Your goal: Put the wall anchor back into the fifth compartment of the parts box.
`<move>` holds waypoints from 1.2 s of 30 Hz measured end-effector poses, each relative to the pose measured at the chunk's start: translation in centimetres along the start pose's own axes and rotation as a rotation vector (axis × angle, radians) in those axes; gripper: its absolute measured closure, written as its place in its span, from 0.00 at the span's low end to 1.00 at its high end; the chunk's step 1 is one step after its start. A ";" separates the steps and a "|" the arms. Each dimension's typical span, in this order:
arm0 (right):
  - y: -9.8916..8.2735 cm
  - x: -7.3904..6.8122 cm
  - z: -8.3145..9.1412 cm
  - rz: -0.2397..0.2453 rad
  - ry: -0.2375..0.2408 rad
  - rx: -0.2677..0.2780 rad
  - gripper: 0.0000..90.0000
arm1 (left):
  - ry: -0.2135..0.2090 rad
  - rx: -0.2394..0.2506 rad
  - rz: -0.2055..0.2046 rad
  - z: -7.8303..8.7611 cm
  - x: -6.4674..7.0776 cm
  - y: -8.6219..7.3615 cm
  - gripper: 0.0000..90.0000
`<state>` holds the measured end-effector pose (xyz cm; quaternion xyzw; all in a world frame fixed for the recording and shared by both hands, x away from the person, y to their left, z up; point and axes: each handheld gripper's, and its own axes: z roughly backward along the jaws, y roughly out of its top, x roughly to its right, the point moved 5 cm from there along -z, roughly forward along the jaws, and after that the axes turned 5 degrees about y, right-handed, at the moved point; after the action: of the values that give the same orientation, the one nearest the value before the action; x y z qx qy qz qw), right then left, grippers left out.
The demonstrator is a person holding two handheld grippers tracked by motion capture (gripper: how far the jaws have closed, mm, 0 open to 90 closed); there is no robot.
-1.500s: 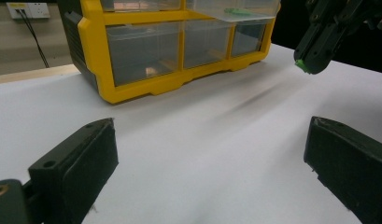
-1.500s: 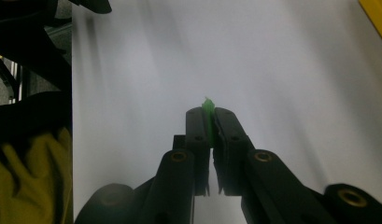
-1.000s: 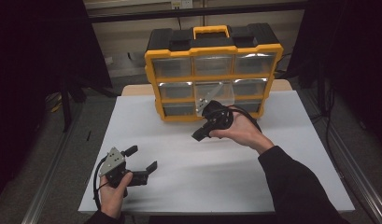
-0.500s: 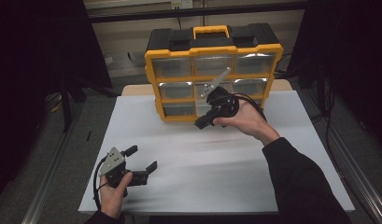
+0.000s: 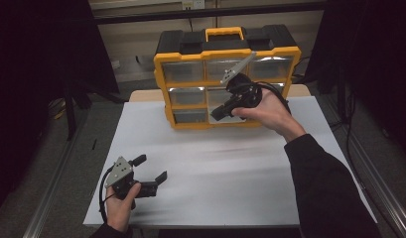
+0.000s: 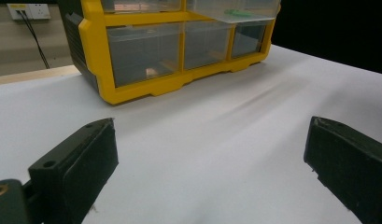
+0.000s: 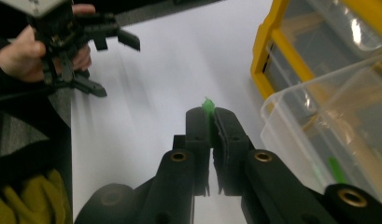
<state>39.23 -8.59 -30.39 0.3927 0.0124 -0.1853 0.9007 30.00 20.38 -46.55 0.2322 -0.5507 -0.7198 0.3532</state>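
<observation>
White table (image 5: 230,168), dark room. A tiny green piece (image 7: 208,105) is pinched tight in the right gripper (image 7: 210,114), just beside a pulled-out clear drawer (image 7: 319,126) of the yellow box (image 5: 161,84). It looks ready to go in: move over the drawer, then let go. The left gripper (image 5: 152,168) rests wide open, holding nothing.

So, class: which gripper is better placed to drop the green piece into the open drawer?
Right. The right gripper already pinches the green piece beside the open drawer; the left gripper rests open, far off.
</observation>
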 end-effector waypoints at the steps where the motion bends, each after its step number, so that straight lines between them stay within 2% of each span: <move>1: 0.1 0.3 0.2 0.001 -0.009 0.001 0.95 | 0.000 0.000 0.000 0.0 0.0 0.0 0.03; 8: 0.7 1.6 1.5 -0.028 -0.049 0.003 0.95 | -0.001 0.001 -0.001 0.0 0.0 0.0 0.03; 12: 0.8 2.4 1.9 -0.037 -0.077 -0.013 0.95 | -0.003 0.002 -0.002 0.0 0.0 0.0 0.03; 14: 0.7 3.0 1.9 -0.060 -0.100 -0.035 0.95 | -0.002 0.000 -0.003 0.0 0.0 0.0 0.03; 17: 0.8 3.5 1.8 -0.068 -0.108 -0.049 0.95 | -0.001 0.002 -0.001 0.0 0.0 0.0 0.03; 23: 0.8 4.8 1.6 -0.099 -0.146 -0.112 0.95 | -0.003 0.004 -0.003 0.0 0.0 0.0 0.03; 36: 1.2 6.5 0.6 -0.111 -0.160 -0.224 0.94 | -0.002 0.004 0.001 0.0 -0.1 0.0 0.03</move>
<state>45.62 -10.43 -30.21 0.2724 -0.0170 -0.2627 0.9255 30.04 20.42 -46.52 0.2320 -0.5526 -0.7187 0.3526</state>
